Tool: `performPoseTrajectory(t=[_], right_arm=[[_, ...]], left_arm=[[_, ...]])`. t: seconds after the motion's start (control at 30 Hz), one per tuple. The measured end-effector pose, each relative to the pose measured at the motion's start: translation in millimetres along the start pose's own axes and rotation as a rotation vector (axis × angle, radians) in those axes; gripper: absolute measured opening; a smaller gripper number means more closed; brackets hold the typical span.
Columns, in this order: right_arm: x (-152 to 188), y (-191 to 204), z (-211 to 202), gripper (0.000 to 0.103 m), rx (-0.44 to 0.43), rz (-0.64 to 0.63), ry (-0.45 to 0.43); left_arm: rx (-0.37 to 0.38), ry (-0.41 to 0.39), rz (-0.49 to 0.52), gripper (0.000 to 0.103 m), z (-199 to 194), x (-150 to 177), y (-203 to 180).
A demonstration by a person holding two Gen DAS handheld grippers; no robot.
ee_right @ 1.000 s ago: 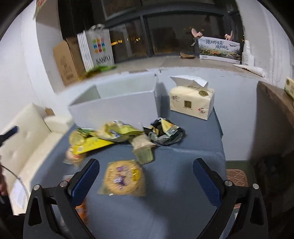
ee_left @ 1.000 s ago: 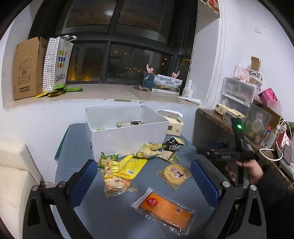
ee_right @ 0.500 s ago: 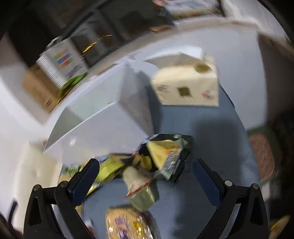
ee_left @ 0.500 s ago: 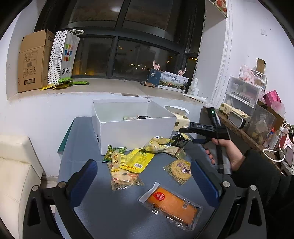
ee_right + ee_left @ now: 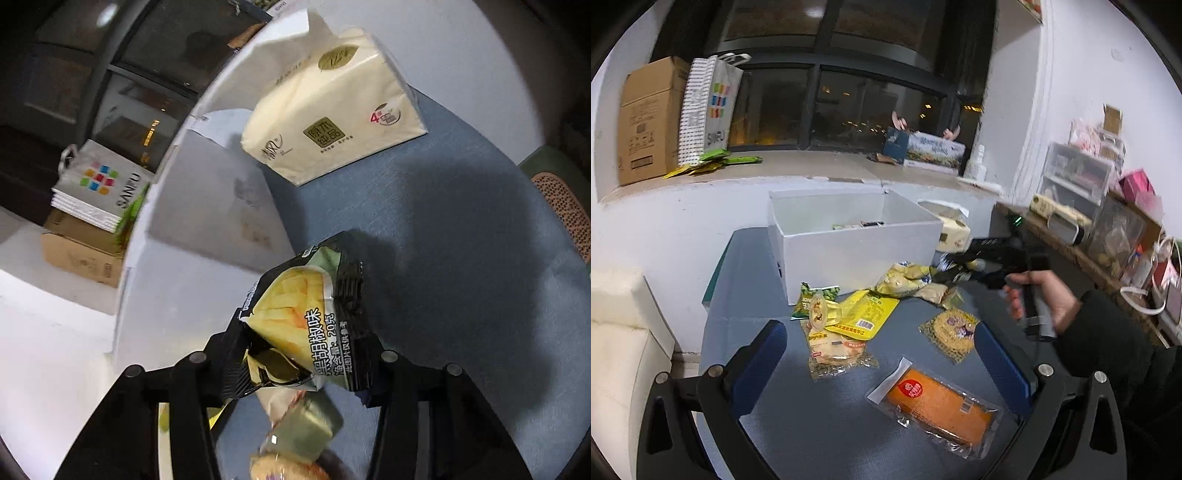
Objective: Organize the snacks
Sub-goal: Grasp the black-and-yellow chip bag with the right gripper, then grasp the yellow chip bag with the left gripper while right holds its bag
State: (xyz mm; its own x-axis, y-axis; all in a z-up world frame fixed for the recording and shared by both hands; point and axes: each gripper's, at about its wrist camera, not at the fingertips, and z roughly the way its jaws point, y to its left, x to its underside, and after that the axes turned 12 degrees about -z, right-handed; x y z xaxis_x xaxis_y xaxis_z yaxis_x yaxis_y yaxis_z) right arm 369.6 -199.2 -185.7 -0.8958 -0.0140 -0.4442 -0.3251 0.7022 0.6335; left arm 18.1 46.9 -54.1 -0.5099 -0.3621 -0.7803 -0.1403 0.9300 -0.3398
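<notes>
Jaws of the right gripper [image 5: 295, 354] are clamped on the black chip bag [image 5: 310, 317], which bulges out between them, printed face toward the camera. The gripper is rolled sideways, so the table [image 5: 461, 258] and the white box [image 5: 207, 221] run at a slant across its view. From the left wrist camera, the right hand [image 5: 1039, 295] wraps the grey handle, wrist about level, dark sleeve trailing back, and the gripper points toward the box. Under the bag lie a pale green packet [image 5: 306, 424] and part of a round cracker pack [image 5: 284, 467]. Beyond the bag stands the box wall, and past that, to the right, a tissue pack [image 5: 332, 122].

The left gripper [image 5: 879, 369] is spread wide with nothing between its blue fingers [image 5: 757, 365], held low over the near table edge. Just ahead of it lies an orange cake pack [image 5: 938, 406]; farther on, a yellow pouch [image 5: 864, 314] overlaps a clear-wrapped snack [image 5: 834, 347].
</notes>
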Motion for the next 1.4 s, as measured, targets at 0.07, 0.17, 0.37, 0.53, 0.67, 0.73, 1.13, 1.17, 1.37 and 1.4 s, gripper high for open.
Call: performPoseTrajectory(t=[0.07,0.17,0.37,0.53,0.67,0.73,1.13,1.17,1.37,1.4], right_arm=[[5.3,4.7,-15.6,0.052,-0.02,-0.048,-0.031],[15.6,14.4,-45.2,0.052,-0.049,-0.109,-0.085],[46.0,42.5,-114.2,0.052,-0.088,-0.265,-0.193],[75.0,60.2,-156.5,0.052,-0.103,-0.354,-0.259],[97.5,60.0,-179.8,0.052,-0.114,-0.386,-0.284],[105.4,57.1,-184.6,0.052,-0.132,-0.377,-0.284],[119.3,53.8,-190.0,0.052,-0.123,-0.391,-0.275],[119.7,54.9,-190.2,0.052,-0.123,-0.396,-0.276],[118.6,64.0,-180.4,0.052,-0.11,-0.417,-0.252],[118.3,67.6,-177.6,0.052,-0.113,-0.425,-0.248]], left_arm=[[-0.018,0.017,0.058,0.103,13.1,-1.5,-7.4],[-0.055,0.031,0.197,0.103,37.5,-4.7,-25.3],[-0.189,0.059,0.545,0.103,113.0,-3.2,-70.6],[-0.222,0.113,0.687,0.103,178.2,-4.4,-86.4],[-0.2,0.176,0.696,0.103,214.9,-9.3,-86.8],[-0.183,0.18,0.696,0.103,224.7,-10.6,-86.5],[-0.02,0.159,0.377,0.044,209.1,-30.6,-55.6],[0.004,0.132,0.33,0.044,196.0,-34.9,-50.9],[0.189,0.021,0.032,0.043,113.0,-56.7,-12.4],[0.21,0.011,-0.002,0.043,103.7,-60.3,-6.8]])
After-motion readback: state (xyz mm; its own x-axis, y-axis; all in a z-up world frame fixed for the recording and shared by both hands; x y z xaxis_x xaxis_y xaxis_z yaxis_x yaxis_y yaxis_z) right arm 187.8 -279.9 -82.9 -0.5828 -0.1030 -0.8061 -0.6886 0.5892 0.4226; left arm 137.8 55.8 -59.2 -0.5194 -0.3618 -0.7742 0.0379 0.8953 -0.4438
